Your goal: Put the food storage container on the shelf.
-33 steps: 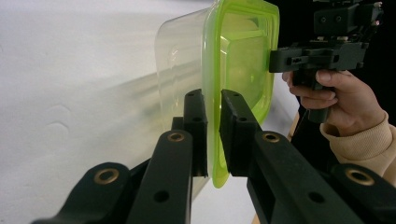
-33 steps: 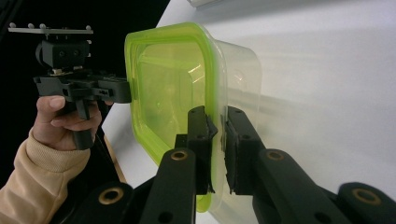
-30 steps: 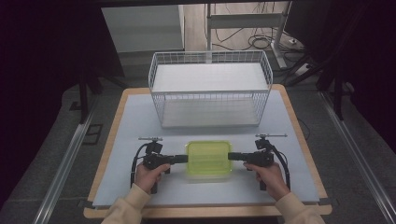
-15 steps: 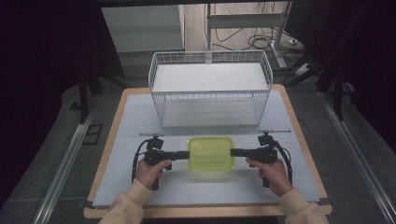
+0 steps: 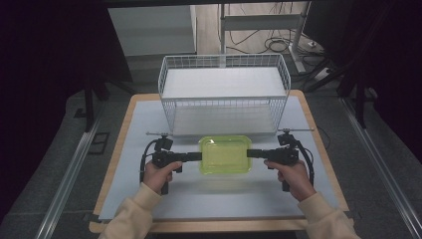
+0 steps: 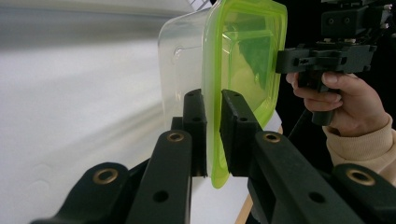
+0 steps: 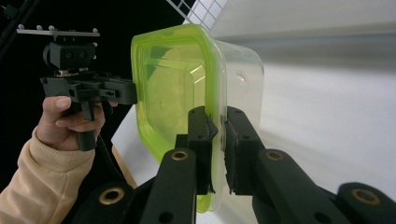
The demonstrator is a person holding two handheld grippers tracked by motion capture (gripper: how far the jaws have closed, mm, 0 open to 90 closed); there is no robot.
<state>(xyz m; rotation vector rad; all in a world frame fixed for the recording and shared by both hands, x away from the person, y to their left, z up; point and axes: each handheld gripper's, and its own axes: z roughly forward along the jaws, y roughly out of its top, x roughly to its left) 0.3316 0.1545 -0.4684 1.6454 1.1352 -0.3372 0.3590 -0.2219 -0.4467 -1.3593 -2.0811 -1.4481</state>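
a clear plastic container with a green lid point(image 5: 225, 154) is held between the two grippers, w/ the lid on top, over the front half of the white table mat point(image 5: 139, 124) and just in front of the white wire basket point(image 5: 224, 94). the left gripper point(image 5: 196, 157) comes in from the left side and its jaws are nearly closed, pinching the left edge of the container; in the left gripper view the two black jaws clamp the green rim point(image 6: 212, 135), one pad on the lid side and one on the clear body side, both touching. the right gripper point(image 5: 251, 153) comes from the right side and does the same on the opposite edge; in the right gripper view its jaws are close together w/ the rim point(image 7: 215, 135) between them, pads pressing on it. so each gripper has hold of one short side of the container, approx. opposite each other. in the high view a faint shadow lies on the mat under the container. the left hand point(image 5: 159, 174) and the right hand point(image 5: 291, 177) grip the handles, both w/ beige sleeves, coming in from the bottom edge. the basket stands at the back part of the table, apart from the container, and the wooden table border point(image 5: 117, 164) shows around the mat.
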